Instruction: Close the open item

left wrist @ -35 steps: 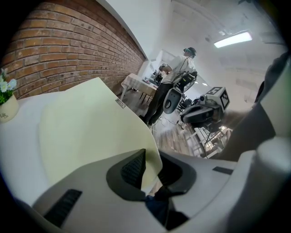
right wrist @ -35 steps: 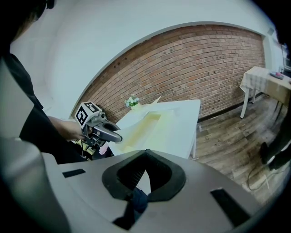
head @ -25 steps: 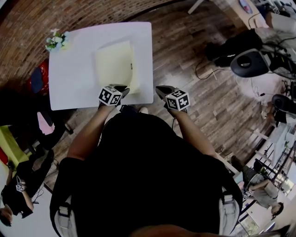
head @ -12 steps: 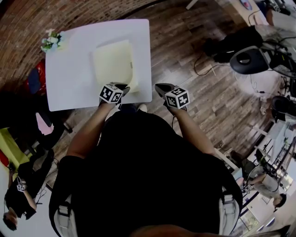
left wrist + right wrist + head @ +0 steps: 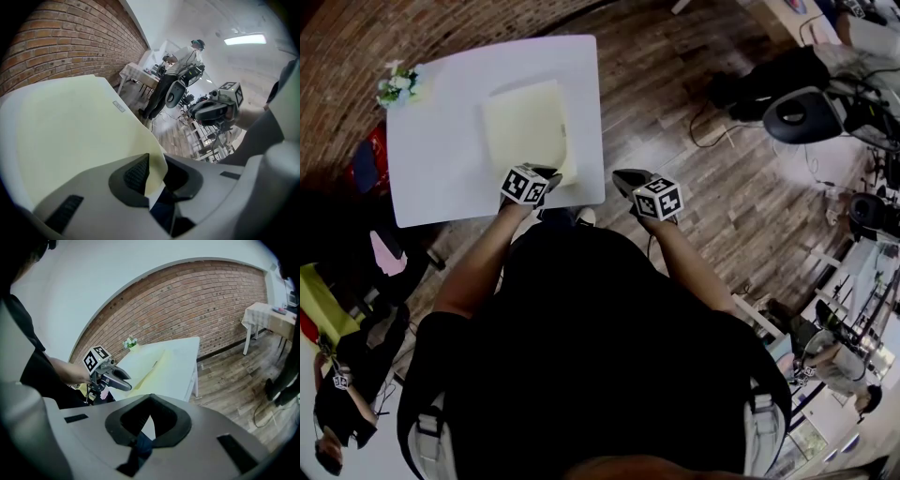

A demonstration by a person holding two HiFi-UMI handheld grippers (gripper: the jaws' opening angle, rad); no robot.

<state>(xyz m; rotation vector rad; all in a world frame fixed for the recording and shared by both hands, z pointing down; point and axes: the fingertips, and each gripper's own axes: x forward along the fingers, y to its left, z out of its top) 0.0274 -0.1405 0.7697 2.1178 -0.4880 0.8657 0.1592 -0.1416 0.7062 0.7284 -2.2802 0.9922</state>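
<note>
White surface point(image 5: 450, 150) over wood floor, brick wall beyond. Pale yellow folder point(image 5: 525, 127) lying toward the near edge, its near corner curled up and pinched in left tool point(image 5: 156, 172). Right tool point(image 5: 151, 399) beside the surface, tips together, empty. Flowers point(image 5: 397, 84) at far corner, well apart.

The folder point(image 5: 525, 127) lies on the table point(image 5: 450, 178), toward its right edge. A flower bunch point(image 5: 397, 84) stands at the table's far left corner. The folder's near right corner sits between the jaws of the left gripper point(image 5: 549, 178). The right gripper point(image 5: 621, 178) hangs right of the table, above the floor point(image 5: 675, 122).
</note>
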